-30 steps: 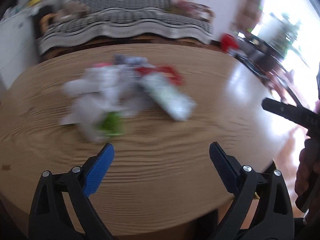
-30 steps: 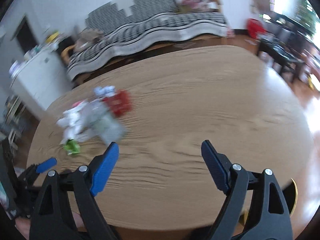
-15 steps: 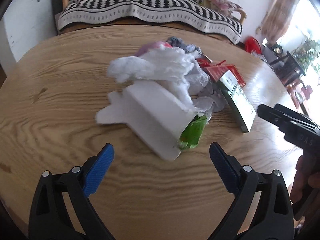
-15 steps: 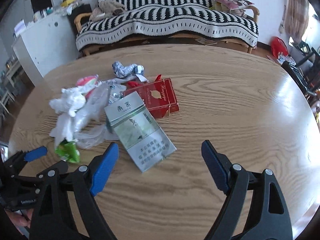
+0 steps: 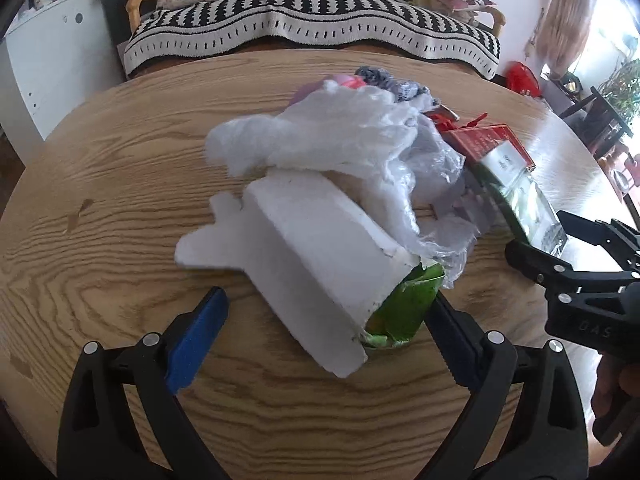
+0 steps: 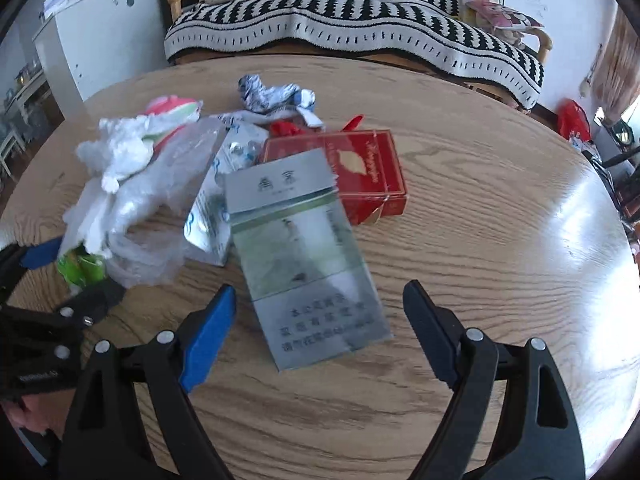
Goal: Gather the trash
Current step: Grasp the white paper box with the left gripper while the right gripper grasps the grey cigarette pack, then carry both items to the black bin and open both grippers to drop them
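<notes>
Surface (image 5: 100,184): a round wooden top is seen, with the trash heaped near its middle.
Foam (image 5: 316,264): a white block is laid at the near edge of the heap in the left view, tilted, one end between the left jaws.
Green wrapper (image 5: 404,312): it is tucked under the foam's near end, just beside the right-hand jaw of the left gripper.
Tissue (image 5: 332,136): white crumpled paper is piled behind the foam, with clear plastic film (image 5: 432,168) beside it.
Grey pack (image 6: 304,256): a flat cigarette pack is laid in front of the right gripper, its near end between the jaws, untouched.
Red pack (image 6: 364,168): it is partly covered by the grey pack's far end.
Foil pouch (image 6: 212,216): it is laid against the grey pack's left side.
Left gripper (image 5: 324,336): the jaws are held wide apart, around the foam's end, nothing clamped.
Right gripper (image 6: 320,324): the jaws are wide apart and closing slightly; the grey pack lies between them, not gripped.
Sofa (image 6: 352,20): a striped throw is draped over it, behind the surface.
</notes>
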`<action>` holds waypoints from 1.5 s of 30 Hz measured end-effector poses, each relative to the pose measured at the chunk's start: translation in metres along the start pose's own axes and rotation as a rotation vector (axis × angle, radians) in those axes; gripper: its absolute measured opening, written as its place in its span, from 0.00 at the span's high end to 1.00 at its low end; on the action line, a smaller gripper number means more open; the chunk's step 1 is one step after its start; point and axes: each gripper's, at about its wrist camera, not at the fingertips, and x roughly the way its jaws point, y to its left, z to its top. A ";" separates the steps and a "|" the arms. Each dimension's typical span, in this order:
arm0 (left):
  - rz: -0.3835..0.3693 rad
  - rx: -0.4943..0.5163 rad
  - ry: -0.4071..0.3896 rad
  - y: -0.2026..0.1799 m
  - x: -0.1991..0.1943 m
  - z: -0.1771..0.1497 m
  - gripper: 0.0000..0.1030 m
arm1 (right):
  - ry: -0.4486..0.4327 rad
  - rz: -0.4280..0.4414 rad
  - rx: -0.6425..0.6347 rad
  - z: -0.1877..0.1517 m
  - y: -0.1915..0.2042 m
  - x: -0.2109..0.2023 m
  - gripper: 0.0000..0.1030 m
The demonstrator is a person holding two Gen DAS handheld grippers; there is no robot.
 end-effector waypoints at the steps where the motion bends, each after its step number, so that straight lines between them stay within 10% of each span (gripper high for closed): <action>1: -0.003 0.000 -0.005 0.004 -0.001 -0.001 0.09 | 0.003 0.007 0.000 0.000 0.000 0.001 0.34; 10: -0.037 0.037 -0.054 0.025 -0.032 -0.015 0.62 | -0.017 0.051 0.021 -0.004 0.000 -0.022 0.43; 34: 0.103 -0.036 -0.149 0.050 -0.124 -0.005 0.66 | -0.101 0.030 0.136 -0.060 -0.075 -0.126 0.43; 45: -0.194 0.164 -0.129 -0.096 -0.127 -0.017 0.66 | -0.090 -0.110 0.320 -0.128 -0.182 -0.178 0.43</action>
